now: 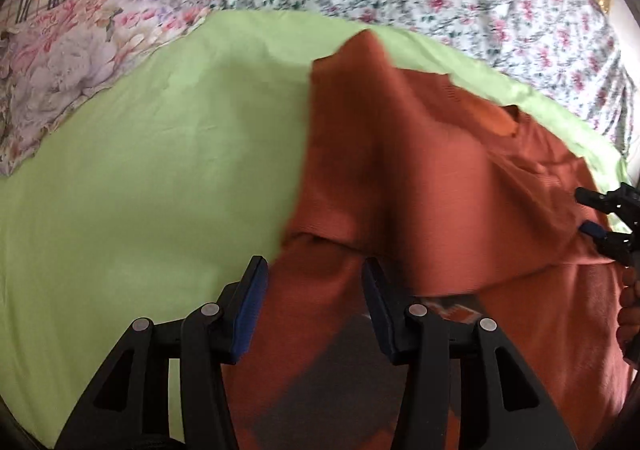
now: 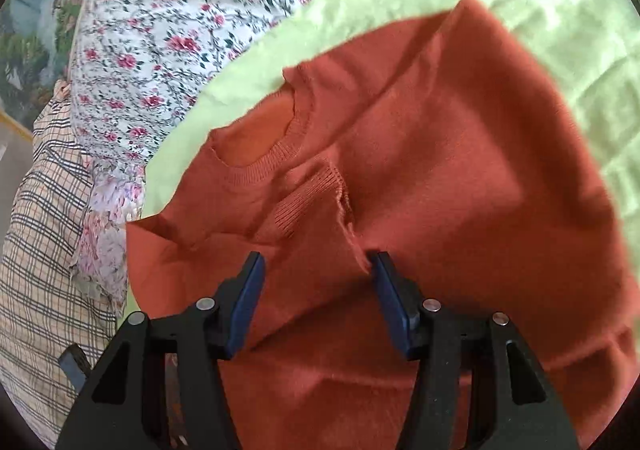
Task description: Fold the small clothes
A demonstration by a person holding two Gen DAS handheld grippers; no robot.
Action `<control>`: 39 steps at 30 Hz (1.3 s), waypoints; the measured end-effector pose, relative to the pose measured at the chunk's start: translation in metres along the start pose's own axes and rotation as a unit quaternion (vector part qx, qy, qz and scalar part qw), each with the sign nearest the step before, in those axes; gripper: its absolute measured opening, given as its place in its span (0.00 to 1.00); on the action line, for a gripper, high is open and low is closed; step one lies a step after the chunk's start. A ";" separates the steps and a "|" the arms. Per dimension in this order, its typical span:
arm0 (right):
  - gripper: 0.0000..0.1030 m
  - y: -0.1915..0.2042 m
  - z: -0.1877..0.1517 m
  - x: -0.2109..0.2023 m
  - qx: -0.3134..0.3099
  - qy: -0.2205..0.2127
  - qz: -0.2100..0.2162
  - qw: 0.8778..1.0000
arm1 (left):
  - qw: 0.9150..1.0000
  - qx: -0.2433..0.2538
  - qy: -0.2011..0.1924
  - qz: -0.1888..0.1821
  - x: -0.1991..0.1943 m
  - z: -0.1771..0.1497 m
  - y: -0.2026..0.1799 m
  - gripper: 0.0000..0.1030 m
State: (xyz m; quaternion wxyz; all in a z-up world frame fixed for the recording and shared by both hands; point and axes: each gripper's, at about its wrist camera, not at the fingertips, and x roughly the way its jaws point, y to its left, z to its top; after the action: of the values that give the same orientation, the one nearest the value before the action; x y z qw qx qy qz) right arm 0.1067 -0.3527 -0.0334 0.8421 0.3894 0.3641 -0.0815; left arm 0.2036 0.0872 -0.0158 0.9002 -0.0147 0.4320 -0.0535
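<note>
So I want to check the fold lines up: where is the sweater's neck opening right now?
In the right wrist view the neck opening sits left of centre, at the sweater's edge nearest the flowered bedding, with a ribbed cuff just beside it.

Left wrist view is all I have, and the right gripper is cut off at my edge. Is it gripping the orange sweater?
Observer: No. In the right wrist view, the right gripper is open. A sleeve of the orange sweater lies between its pads, but they aren't pressing on it.
Operator: Where does that sleeve's cuff lie? It's a blur for me.
Observer: The ribbed cuff is folded in across the chest, just below the collar.
</note>
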 end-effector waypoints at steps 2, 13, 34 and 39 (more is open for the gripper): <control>0.35 0.005 0.001 0.005 -0.010 -0.004 0.002 1.000 | 1.000 0.003 0.007 0.016 0.012 0.006 0.002 0.47; 0.07 0.030 0.024 -0.071 -0.042 -0.136 0.036 0.989 | 0.995 -0.080 -0.036 0.044 0.030 0.032 0.025 0.38; 0.09 -0.043 -0.005 -0.032 0.002 -0.065 -0.063 0.996 | 0.978 -0.197 -0.055 -0.047 0.024 0.016 0.064 0.41; 0.11 -0.048 -0.013 -0.049 -0.005 -0.082 -0.099 0.992 | 0.975 -0.208 -0.053 -0.056 0.022 0.012 0.066 0.41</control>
State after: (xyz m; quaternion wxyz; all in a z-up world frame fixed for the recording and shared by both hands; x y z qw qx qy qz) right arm 0.0440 -0.3833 -0.0348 0.8589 0.3389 0.3314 -0.1939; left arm 0.2327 0.1506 -0.0302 0.8945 -0.2285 0.3841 -0.0125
